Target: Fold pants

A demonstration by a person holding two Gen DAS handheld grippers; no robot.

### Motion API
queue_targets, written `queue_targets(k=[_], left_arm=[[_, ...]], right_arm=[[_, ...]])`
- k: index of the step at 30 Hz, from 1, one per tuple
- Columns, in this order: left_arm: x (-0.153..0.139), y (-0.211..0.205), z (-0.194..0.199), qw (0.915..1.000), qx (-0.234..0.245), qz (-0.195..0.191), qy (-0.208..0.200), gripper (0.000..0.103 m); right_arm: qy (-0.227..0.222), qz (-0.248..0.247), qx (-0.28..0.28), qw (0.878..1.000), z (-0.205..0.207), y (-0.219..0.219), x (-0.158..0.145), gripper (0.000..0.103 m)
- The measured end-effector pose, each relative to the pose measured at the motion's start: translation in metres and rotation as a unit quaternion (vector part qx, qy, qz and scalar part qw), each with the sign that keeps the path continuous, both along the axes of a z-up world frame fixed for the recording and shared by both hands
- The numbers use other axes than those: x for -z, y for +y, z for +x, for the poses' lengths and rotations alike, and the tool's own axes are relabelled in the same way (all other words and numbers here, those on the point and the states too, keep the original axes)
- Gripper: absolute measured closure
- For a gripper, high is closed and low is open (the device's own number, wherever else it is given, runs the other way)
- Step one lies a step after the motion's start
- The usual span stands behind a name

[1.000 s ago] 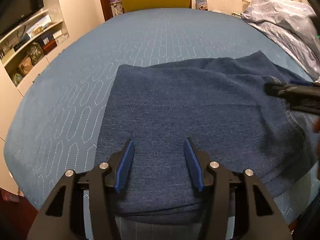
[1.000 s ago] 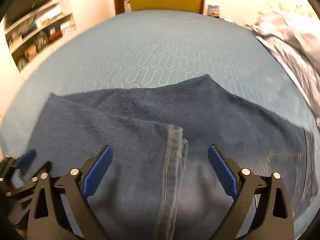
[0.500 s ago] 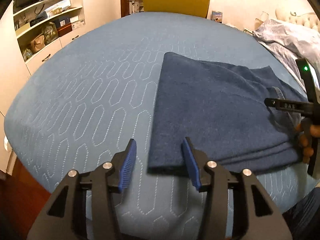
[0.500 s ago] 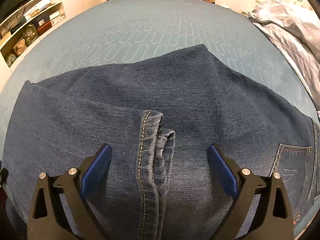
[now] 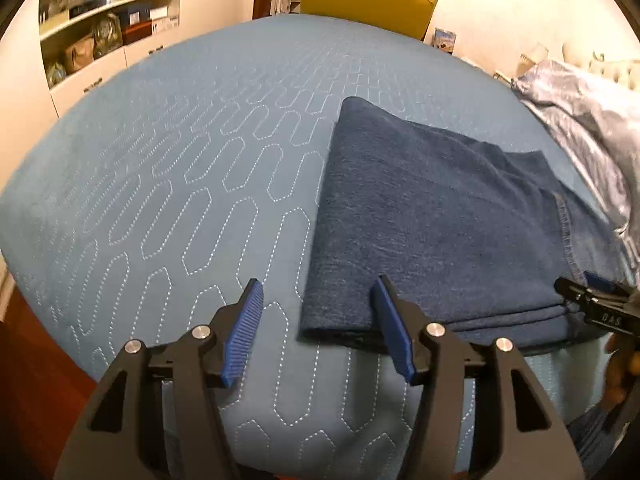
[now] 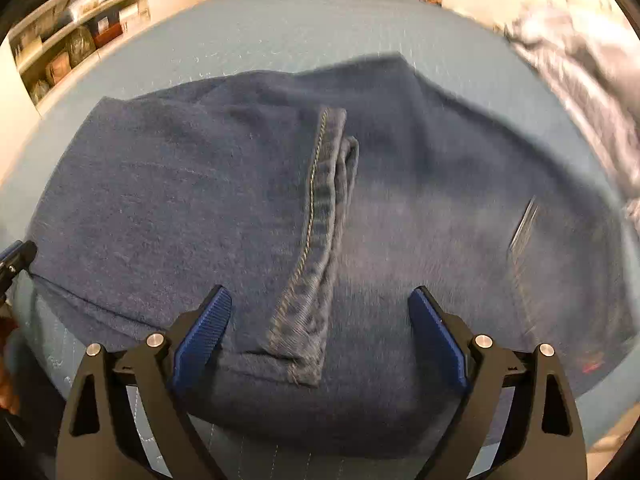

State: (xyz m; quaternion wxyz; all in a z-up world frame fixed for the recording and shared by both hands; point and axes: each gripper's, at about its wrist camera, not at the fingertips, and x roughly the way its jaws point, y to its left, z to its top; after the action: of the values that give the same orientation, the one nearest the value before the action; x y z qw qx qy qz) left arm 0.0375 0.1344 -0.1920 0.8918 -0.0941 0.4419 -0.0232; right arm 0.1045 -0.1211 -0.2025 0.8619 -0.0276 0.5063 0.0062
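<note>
Jeans (image 5: 432,232) lie folded on the blue quilted bed (image 5: 168,184), near its front edge, with the leg hems (image 6: 316,248) doubled over on top and a fold edge at the left. Your left tool (image 5: 316,328) hangs released over the near left corner of the stack; its jaws have just been opening, and the corner sits between them untouched. Your right tool (image 6: 320,332) is spread wide above the hem end, its jaws just narrowing a little, nothing pinched yet.

For the next fold, I'd judge you want both tools biting the same edge. Lower each until the lower finger slides under every layer, not just the top one, then clench. Denim this thick will sag and slip, so take a deep bite. Lift both ends level, carry them across together, and lay the edges flush before letting go.
</note>
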Motion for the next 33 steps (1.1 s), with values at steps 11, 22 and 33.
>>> queue_targets(k=[11, 22, 33], left_arm=[[0.002, 0.01, -0.004, 0.9966, 0.02, -0.079, 0.013, 0.066], [0.009, 0.038, -0.004, 0.9769, -0.013, -0.211, 0.033, 0.059], [0.006, 0.035, 0.001, 0.9705, -0.009, -0.238, 0.036, 0.088]], right_arm=[[-0.002, -0.019, -0.005, 1.0, -0.002, 0.006, 0.002, 0.013], [-0.003, -0.023, -0.001, 1.0, -0.003, 0.007, 0.004, 0.012], [-0.001, -0.024, -0.002, 1.0, -0.004, 0.007, 0.004, 0.011]])
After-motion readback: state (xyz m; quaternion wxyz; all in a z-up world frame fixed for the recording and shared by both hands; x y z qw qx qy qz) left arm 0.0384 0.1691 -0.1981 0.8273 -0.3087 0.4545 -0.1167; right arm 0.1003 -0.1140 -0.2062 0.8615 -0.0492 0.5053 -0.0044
